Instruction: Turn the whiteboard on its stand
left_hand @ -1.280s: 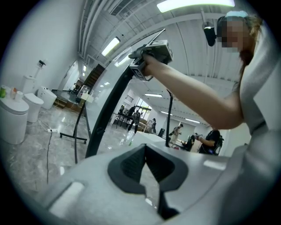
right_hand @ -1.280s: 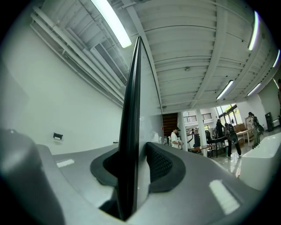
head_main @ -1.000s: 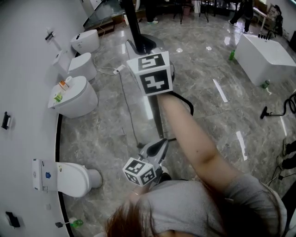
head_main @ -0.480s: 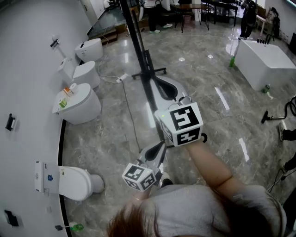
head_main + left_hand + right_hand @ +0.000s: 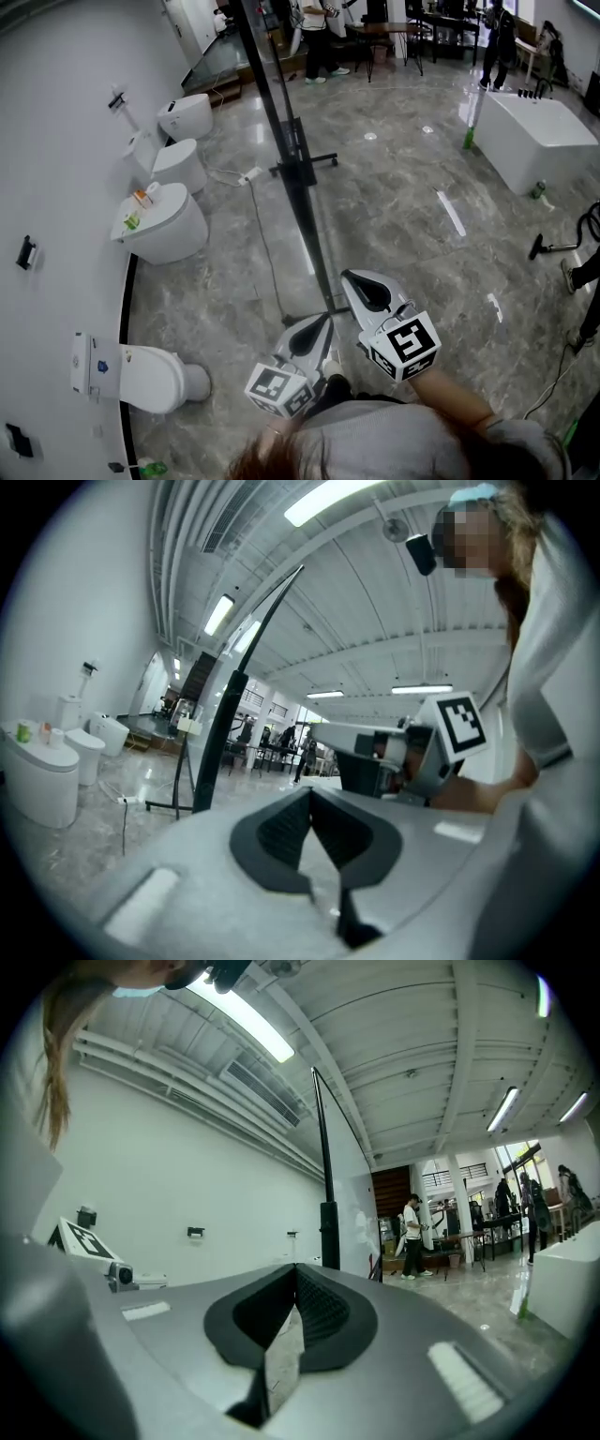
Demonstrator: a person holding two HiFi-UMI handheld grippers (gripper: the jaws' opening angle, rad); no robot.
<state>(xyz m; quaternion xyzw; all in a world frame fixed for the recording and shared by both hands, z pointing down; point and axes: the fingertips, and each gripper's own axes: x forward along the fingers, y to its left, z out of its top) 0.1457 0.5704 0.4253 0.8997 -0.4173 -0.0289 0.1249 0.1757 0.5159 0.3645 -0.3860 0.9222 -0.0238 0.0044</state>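
The whiteboard (image 5: pixel 279 117) stands edge-on to me, a thin dark frame running from the top of the head view down to its foot (image 5: pixel 305 165) on the stone floor. In the left gripper view its black edge (image 5: pixel 228 719) rises on the left, and in the right gripper view its post (image 5: pixel 329 1227) stands straight ahead. My left gripper (image 5: pixel 327 318) is shut and empty, low by the board's near end. My right gripper (image 5: pixel 348 275) sits just to its right. Its jaws have just been closing with nothing between them and are now shut. Neither gripper touches the board.
Several white toilets (image 5: pixel 173 225) line the curved wall on the left. A cable and power strip (image 5: pixel 248 175) lie on the floor near the stand. A white bathtub (image 5: pixel 530 127) stands at the right, with people and tables at the far end.
My right gripper has dropped from high up by the board to low down beside the left gripper, close to my body. The left gripper has shifted only slightly.
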